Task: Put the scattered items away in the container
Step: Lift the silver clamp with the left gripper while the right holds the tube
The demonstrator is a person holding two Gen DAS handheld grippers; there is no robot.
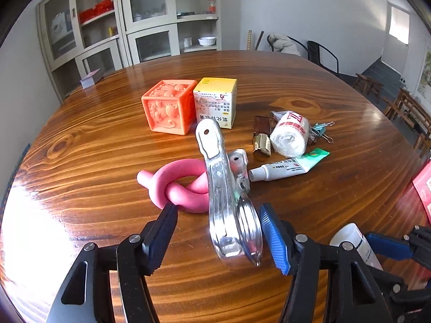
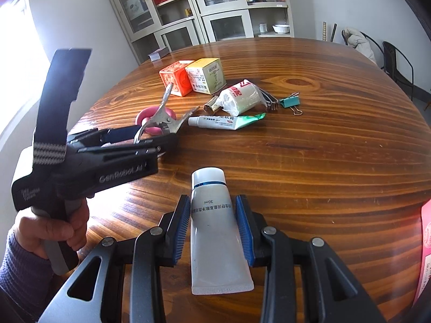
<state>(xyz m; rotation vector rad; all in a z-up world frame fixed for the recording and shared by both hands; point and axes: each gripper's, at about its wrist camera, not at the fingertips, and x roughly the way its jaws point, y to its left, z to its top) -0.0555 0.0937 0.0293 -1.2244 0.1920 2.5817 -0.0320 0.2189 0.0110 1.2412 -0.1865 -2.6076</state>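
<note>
Left wrist view shows the left hand-held gripper (image 1: 218,231) with its jaws spread wide around a metal spring clamp (image 1: 229,202); the clamp touches the right pad only, so whether it is truly gripped cannot be told. In the right wrist view, the right hand-held gripper (image 2: 212,231) is clamped on a white tube (image 2: 215,231).

The step in hand looks like carrying picked items to the container, which is not clearly in view; a red edge (image 2: 425,242) at the right may be it. Next, each load needs moving over it and releasing.

Taking the orange cube (image 1: 168,107) as landmark, on the surface (image 1: 107,148) lie: one yellow box (image 1: 215,102) touching its right side, one pink knotted roll (image 1: 177,185) nearer the camera, and further right one bandage roll (image 1: 289,134), one ointment tube (image 1: 285,167), one gold-capped item (image 1: 261,141) and at least two binder clips (image 2: 289,102).
</note>
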